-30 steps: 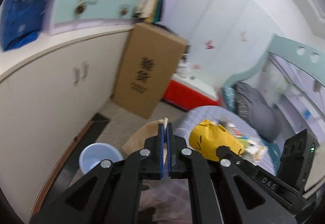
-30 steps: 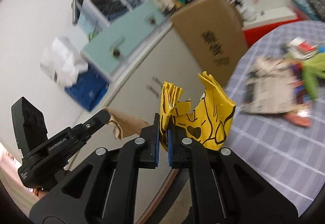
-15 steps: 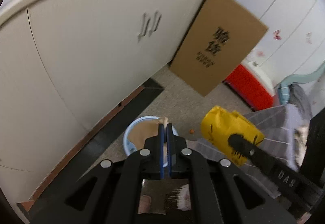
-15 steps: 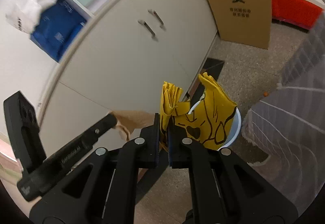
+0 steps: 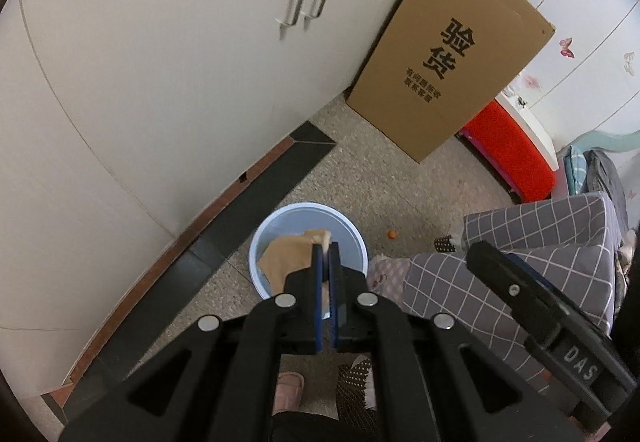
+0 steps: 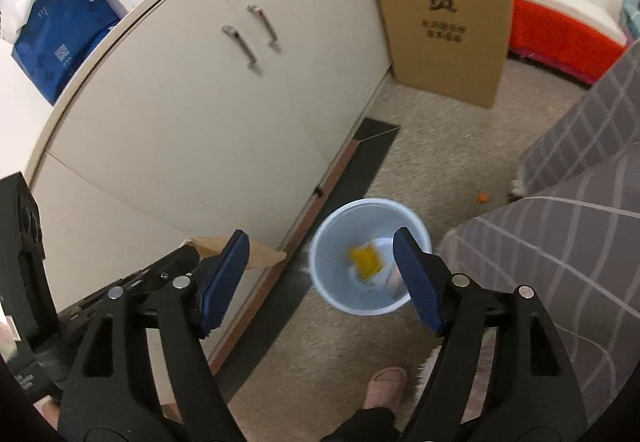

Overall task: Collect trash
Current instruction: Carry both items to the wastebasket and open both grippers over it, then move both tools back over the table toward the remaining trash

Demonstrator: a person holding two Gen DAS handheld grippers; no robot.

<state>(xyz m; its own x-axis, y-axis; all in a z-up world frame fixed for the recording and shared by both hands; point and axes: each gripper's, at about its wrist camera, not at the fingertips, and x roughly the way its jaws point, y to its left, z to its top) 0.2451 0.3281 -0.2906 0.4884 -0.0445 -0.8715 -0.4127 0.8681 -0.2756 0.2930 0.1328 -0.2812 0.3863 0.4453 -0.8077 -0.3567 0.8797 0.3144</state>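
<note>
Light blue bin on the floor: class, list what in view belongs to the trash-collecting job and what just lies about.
Job:
light blue bin
yellow wrapper in it
brown paper in shut left claw
opening, empty right claw

Lying about:
cardboard box
white cupboard
orange bit

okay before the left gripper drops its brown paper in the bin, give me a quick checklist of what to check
1. Left gripper shut on the brown paper: ok.
2. Paper above the bin mouth: ok in the left view.
3. Right gripper jaws opening, nothing between them: ok.
4. Yellow wrapper inside the bin: ok.
5. Room left in the bin: ok.
6. Right gripper clear of the paper's fall: cannot tell.
</note>
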